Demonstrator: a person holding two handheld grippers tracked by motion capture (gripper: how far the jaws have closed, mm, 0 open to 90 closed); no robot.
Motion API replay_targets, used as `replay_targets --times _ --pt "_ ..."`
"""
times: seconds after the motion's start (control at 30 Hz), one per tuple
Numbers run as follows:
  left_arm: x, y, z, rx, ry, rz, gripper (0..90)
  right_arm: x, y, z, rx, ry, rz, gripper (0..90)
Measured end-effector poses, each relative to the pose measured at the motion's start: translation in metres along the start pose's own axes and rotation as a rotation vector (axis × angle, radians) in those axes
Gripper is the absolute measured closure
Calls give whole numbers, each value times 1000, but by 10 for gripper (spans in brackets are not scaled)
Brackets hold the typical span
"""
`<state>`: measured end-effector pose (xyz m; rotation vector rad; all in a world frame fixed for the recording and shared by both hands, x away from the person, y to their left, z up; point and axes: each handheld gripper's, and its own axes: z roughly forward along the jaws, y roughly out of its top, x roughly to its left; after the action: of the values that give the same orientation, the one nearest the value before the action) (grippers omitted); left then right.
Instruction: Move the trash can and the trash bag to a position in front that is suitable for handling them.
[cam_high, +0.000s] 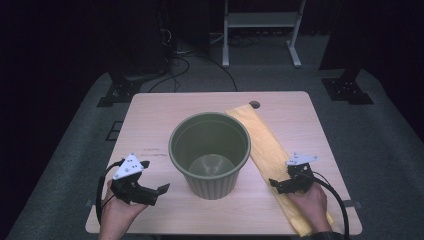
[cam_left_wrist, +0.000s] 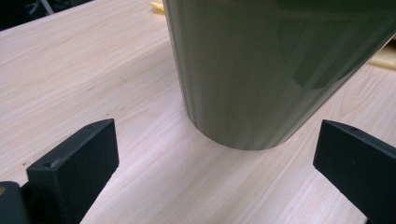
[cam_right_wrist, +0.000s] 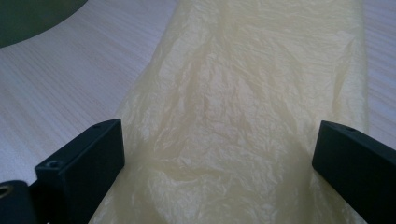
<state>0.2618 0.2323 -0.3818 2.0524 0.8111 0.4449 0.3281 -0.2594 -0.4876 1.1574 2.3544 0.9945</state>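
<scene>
Dim, dark surroundings, evenly lit table (cam_high: 150, 115), soft shadows, slightly soft close-ups.

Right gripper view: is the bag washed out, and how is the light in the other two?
Right gripper view: bag pale and washed out, creases still legible, jaws sharp. Left gripper view: pot evenly lit, soft streaks on its wall, no hard glare. High view: table bright, the room around it almost black; bag reads a deeper yellow here.
</scene>
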Motion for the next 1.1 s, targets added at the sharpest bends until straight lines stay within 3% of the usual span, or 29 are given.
replay_targets --times 0.3,0.73,1.03,1.1 --pt "0 -23 26 20 -6 -12 0 0 0 0 0 1 -1 12" --pt "14 -61 63 84 13 -51 0 0 0 0 0 2 -2 12" --pt "17 -69 78 162 41 -29 0 0 0 0 0 4 -4 12" --pt "16 -69 80 159 44 -19 0 0 0 0 0 4 -4 12"
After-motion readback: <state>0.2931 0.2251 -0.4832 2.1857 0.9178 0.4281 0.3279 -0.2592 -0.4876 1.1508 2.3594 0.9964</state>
